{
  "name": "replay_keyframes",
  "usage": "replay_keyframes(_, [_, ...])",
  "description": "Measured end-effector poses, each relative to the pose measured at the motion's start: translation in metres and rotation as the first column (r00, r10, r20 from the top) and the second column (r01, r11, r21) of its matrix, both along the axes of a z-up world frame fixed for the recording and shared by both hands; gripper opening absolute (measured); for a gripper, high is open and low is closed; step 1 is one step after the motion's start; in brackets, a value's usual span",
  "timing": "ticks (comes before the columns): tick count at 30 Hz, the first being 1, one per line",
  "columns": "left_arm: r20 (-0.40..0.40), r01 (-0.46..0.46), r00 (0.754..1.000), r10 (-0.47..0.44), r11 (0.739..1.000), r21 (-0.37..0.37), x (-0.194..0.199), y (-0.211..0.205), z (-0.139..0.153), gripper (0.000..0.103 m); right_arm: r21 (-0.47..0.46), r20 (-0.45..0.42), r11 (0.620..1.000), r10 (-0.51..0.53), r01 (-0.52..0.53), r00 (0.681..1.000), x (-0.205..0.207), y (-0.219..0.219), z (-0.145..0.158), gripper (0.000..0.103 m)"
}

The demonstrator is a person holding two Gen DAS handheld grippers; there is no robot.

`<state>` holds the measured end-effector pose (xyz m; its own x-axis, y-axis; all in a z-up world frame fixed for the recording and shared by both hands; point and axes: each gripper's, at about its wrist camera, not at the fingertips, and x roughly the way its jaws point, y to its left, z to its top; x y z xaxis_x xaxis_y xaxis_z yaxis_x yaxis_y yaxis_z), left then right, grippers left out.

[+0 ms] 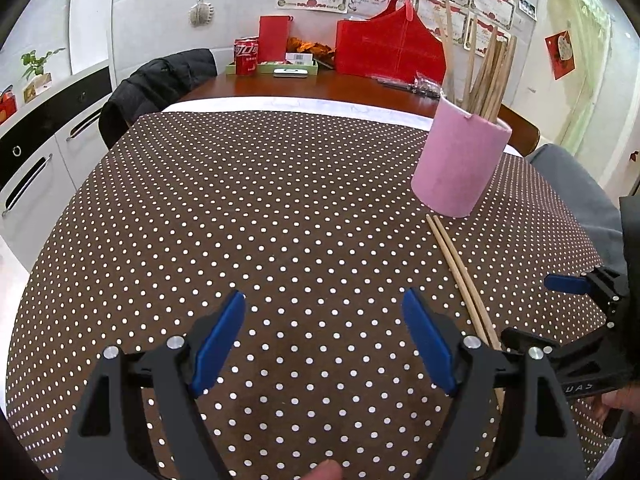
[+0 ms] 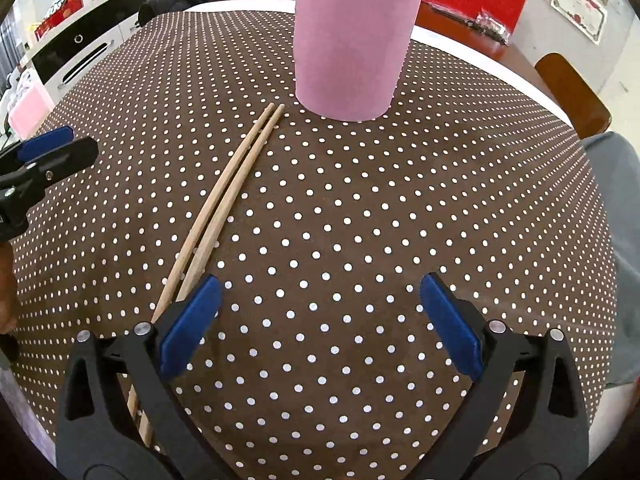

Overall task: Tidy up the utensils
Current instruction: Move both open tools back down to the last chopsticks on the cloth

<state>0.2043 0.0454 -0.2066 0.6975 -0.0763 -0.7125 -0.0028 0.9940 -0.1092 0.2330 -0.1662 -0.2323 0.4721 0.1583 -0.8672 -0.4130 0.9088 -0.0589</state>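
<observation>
A pink holder (image 1: 462, 160) (image 2: 352, 40) stands on the brown dotted tablecloth (image 1: 240, 220) (image 2: 400, 220) with several wooden chopsticks (image 1: 486, 76) upright in it. Two loose chopsticks (image 1: 460, 272) (image 2: 228, 196) lie side by side on the cloth just in front of it. My left gripper (image 1: 324, 344) is open and empty above the cloth, left of the pair. My right gripper (image 2: 320, 320) is open and empty, its left finger over the near ends of the pair; it also shows at the right edge of the left wrist view (image 1: 568, 308).
At the table's far end sit a red cola can (image 1: 246, 56), a green tray (image 1: 272, 68) and a red bag (image 1: 390, 48). A chair with a dark jacket (image 1: 160, 84) stands at the left, white cabinets (image 1: 44, 148) beyond it. A wooden chair back (image 2: 572, 92) is at the right.
</observation>
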Motion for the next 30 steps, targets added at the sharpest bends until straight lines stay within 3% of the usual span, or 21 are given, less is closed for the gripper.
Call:
replay_keyframes(9, [-0.011, 0.019, 1.0, -0.019, 1.0, 0.007, 0.002, -0.009, 0.001, 0.08, 0.036, -0.011, 0.999, -0.015, 0.015, 1.0, 0.012, -0.009, -0.001, 0.097])
replay_keyframes(15, [-0.041, 0.109, 0.993, -0.109, 0.994, -0.004, 0.006, -0.038, -0.003, 0.08, 0.053, -0.007, 0.998, -0.045, 0.045, 0.999, 0.011, -0.029, 0.0, 0.097])
replay_keyframes(21, [-0.098, 0.166, 0.982, -0.161, 0.985, 0.045, 0.014, -0.067, -0.014, 0.08, 0.074, -0.007, 0.996, -0.054, 0.055, 0.999, 0.008, -0.037, 0.002, 0.097])
replay_keyframes(25, [-0.108, 0.158, 0.982, -0.154, 0.987, 0.023, 0.013, -0.062, -0.016, 0.08, 0.163, -0.015, 0.987, -0.003, 0.005, 1.0, 0.007, -0.037, 0.011, 0.097])
replay_keyframes(30, [-0.116, 0.113, 0.987, -0.115, 0.993, -0.022, 0.016, -0.037, -0.015, 0.08, 0.138, -0.006, 0.986, 0.091, -0.089, 0.996, -0.011, -0.012, 0.01, 0.097])
